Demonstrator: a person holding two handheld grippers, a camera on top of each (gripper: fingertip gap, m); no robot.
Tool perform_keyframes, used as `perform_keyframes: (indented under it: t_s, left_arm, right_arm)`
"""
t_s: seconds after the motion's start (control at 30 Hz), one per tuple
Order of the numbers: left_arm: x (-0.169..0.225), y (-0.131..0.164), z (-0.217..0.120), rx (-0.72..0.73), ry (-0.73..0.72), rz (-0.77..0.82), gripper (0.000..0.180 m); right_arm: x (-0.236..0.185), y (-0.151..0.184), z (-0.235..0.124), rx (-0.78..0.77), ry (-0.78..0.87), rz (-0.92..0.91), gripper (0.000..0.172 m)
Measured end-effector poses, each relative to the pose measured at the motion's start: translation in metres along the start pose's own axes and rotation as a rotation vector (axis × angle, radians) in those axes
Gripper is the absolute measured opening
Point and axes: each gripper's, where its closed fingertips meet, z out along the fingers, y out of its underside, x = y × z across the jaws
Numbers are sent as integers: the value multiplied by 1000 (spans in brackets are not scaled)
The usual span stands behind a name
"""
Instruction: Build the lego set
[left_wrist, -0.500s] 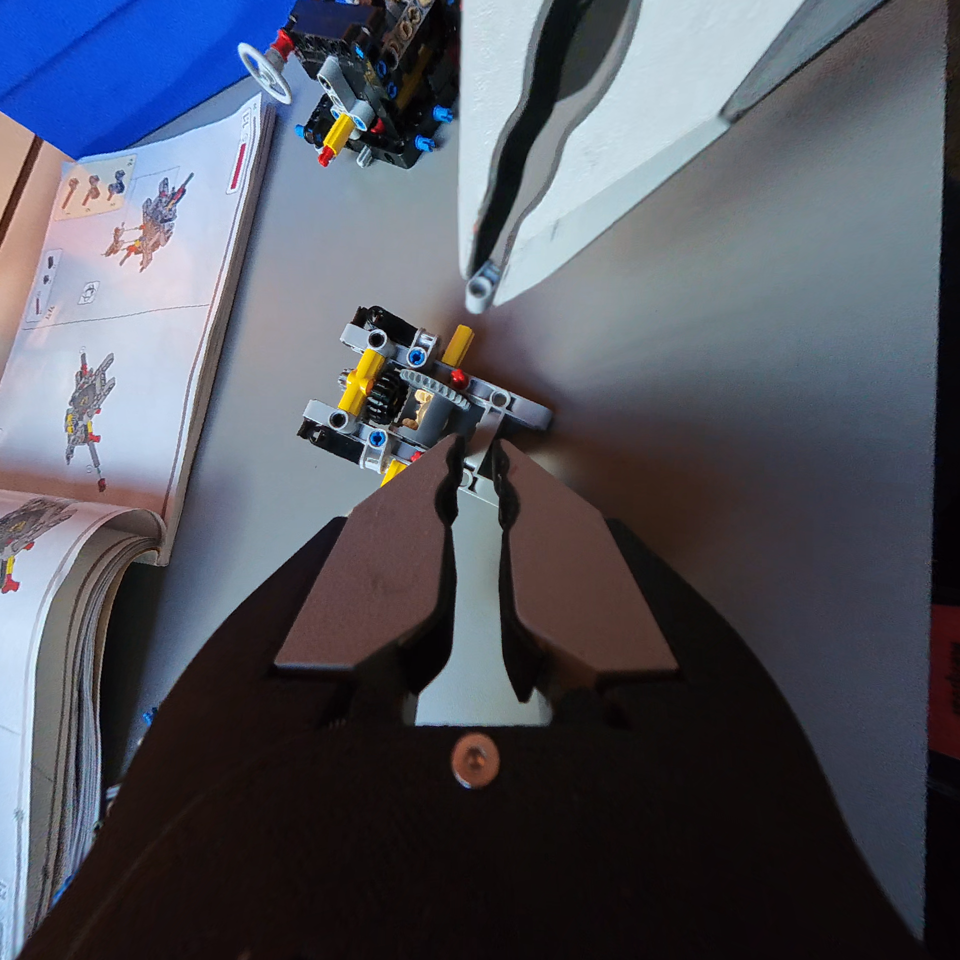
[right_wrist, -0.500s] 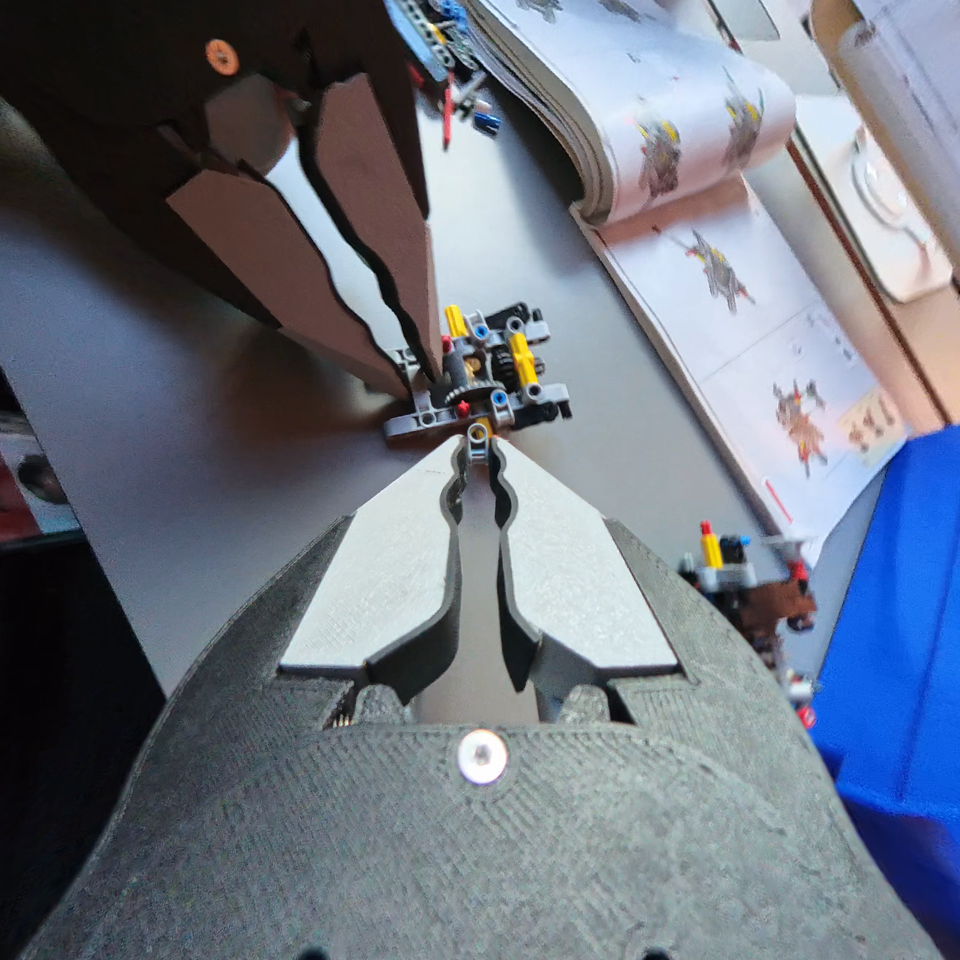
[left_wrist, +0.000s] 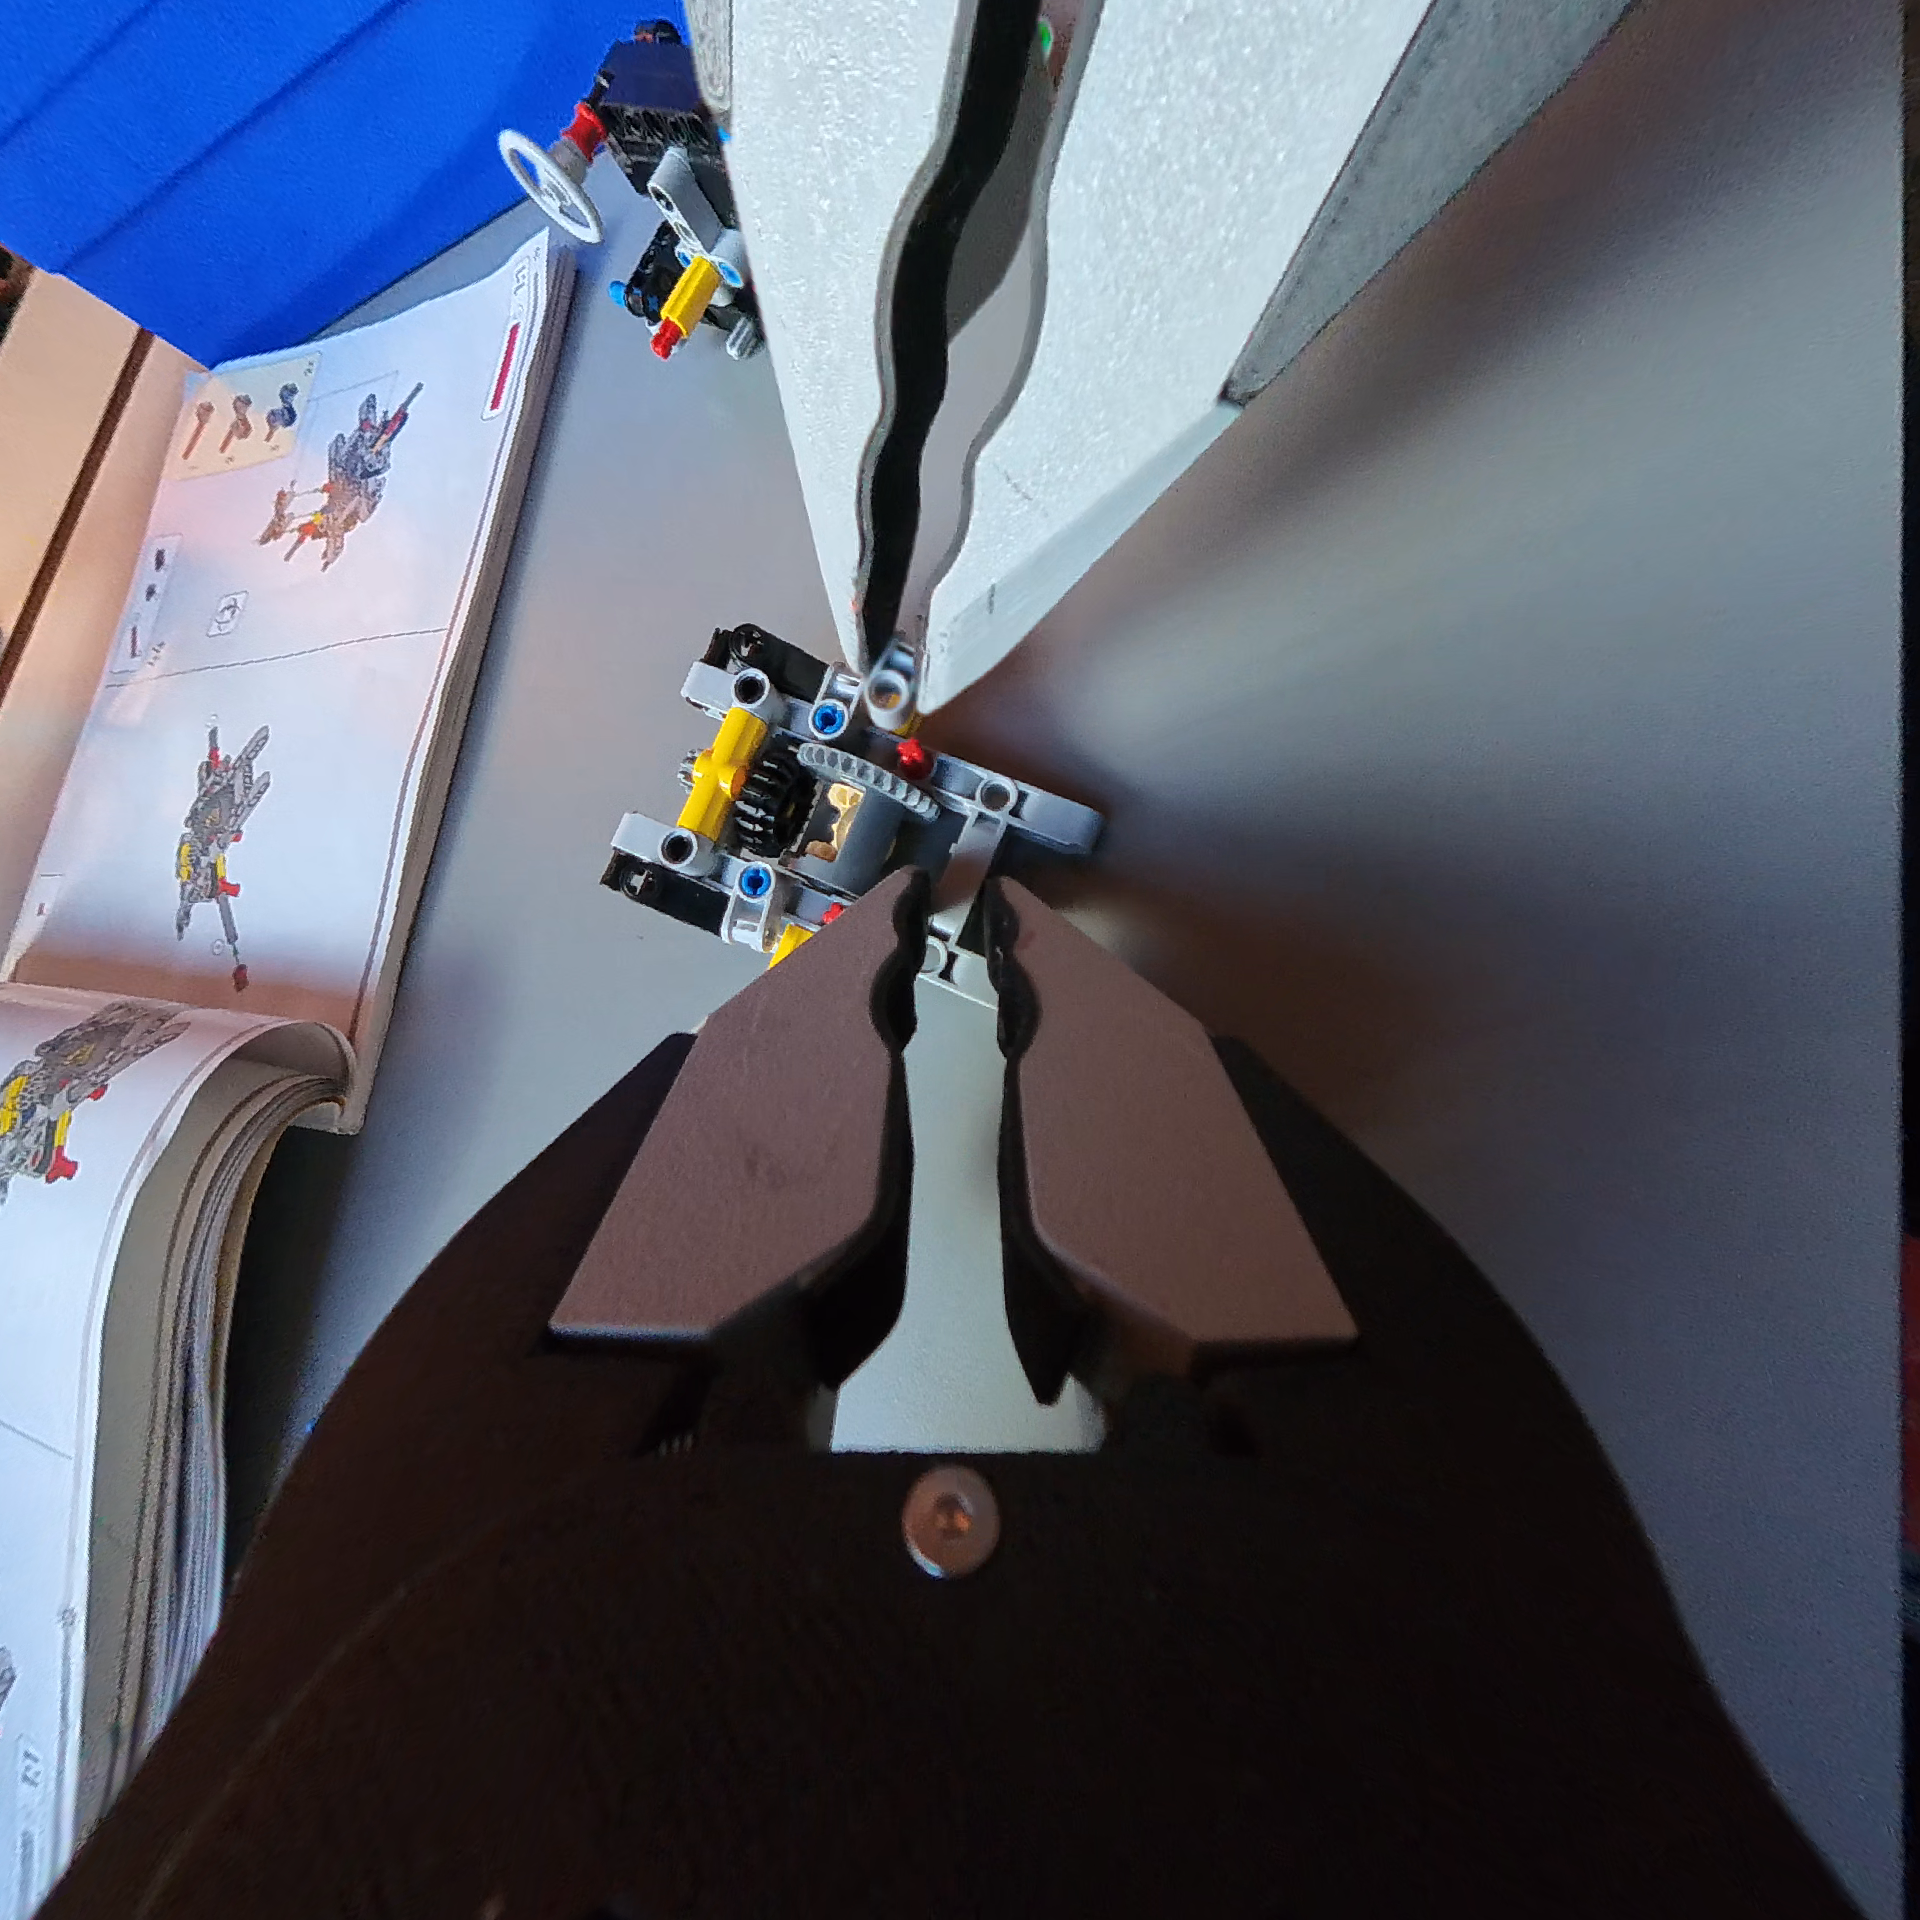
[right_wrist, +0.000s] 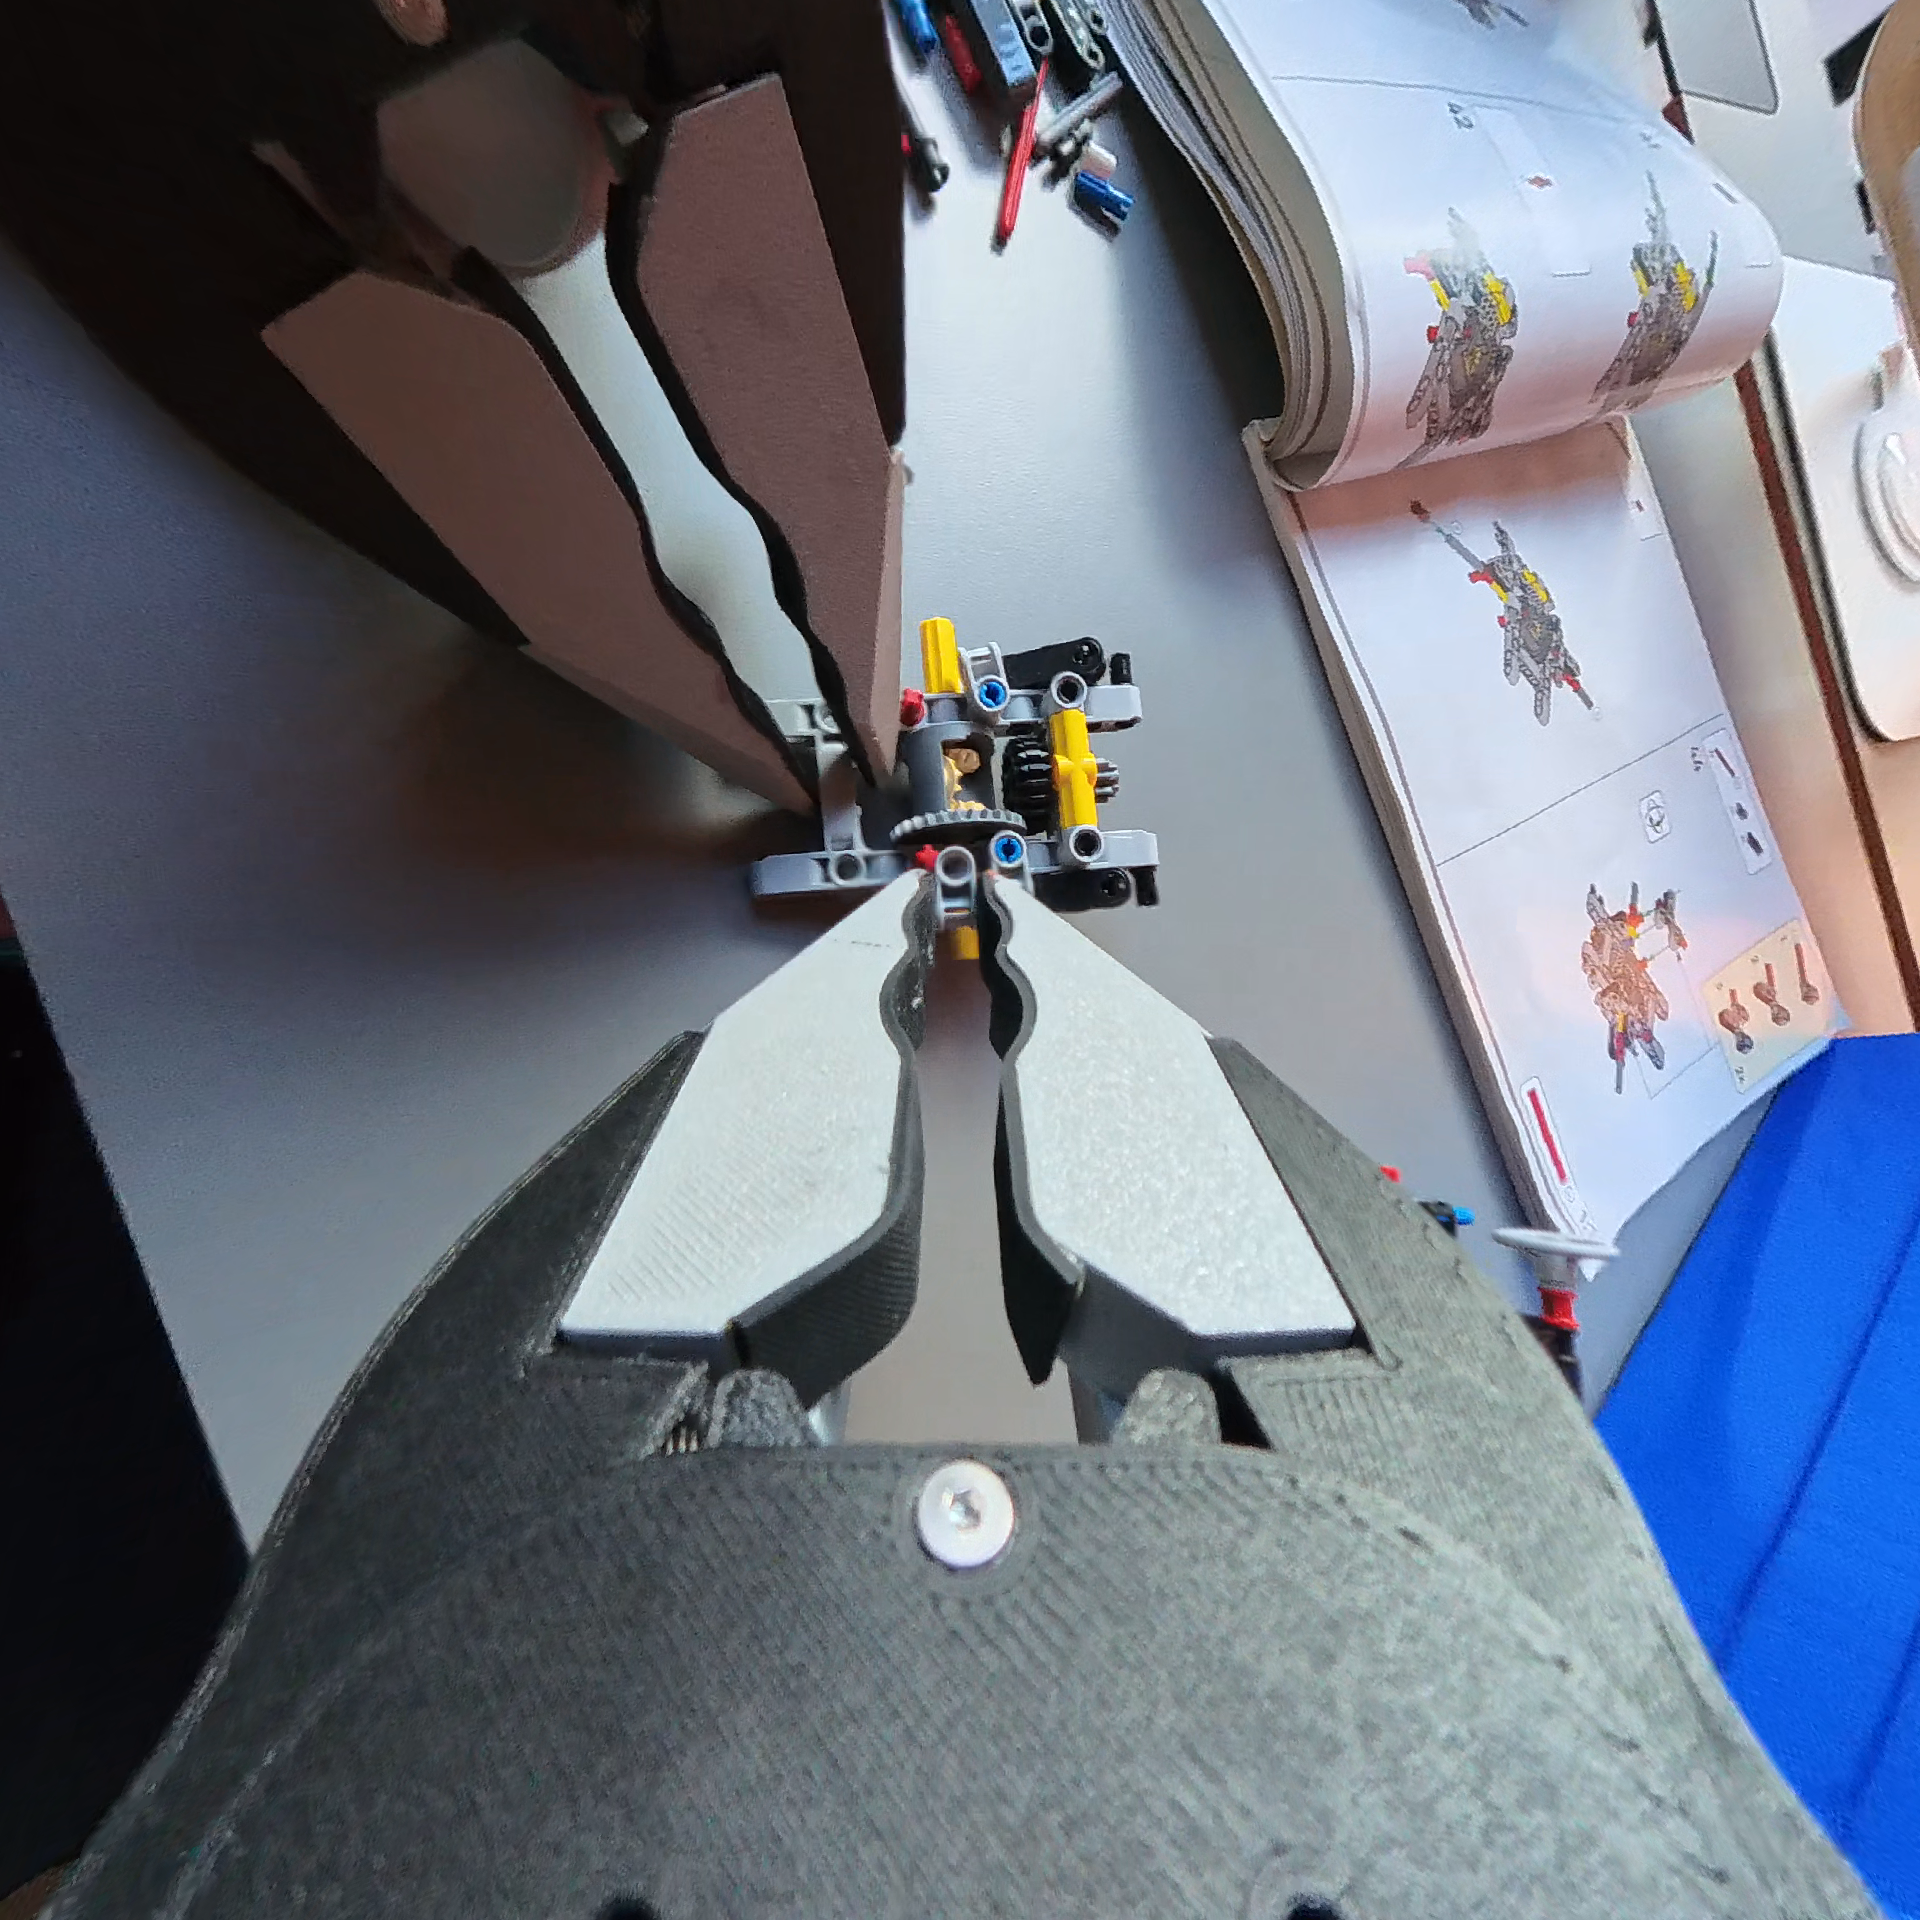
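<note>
A small gear assembly (left_wrist: 790, 800) of grey beams, yellow axles and black and grey gears lies on the grey table (left_wrist: 1455, 935); it also shows in the right wrist view (right_wrist: 997, 769). My left gripper (left_wrist: 951, 914), with dark brown fingers, is shut on the assembly's grey frame bar at its near end; it enters the right wrist view (right_wrist: 847, 774) from the upper left. My right gripper (right_wrist: 956, 899), with light grey fingers, is shut on a small grey connector (right_wrist: 954, 864) with a round hole. It holds the connector against the assembly's side, over a yellow axle stub (right_wrist: 966, 940). The connector also shows in the left wrist view (left_wrist: 888, 694).
An open instruction booklet (left_wrist: 312, 623) lies beside the assembly, and shows at the right of the right wrist view (right_wrist: 1507, 727). A blue bin (left_wrist: 208, 135) and a second built model with a white wheel (left_wrist: 549, 187) sit beyond. Loose parts (right_wrist: 1039, 104) lie behind the left gripper. Less than 4 cm separates the two grippers' tips.
My right gripper has moved in with the grey connector, from a short way off to right against the assembly's yellow axle stub. My left gripper keeps its hold on the frame.
</note>
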Motion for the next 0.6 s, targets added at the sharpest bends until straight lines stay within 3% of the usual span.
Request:
perform_keyframes:
  t_s: [0.3, 0.6]
  left_arm:
    - [-3, 0, 1, -11, -85, 63, 8]
    - [-3, 0, 1, -13, -102, 75, 7]
  right_arm:
    - [-4, 5, -11, 82, 34, 119, 5]
    - [-4, 33, -25, 32, 44, 264, 5]
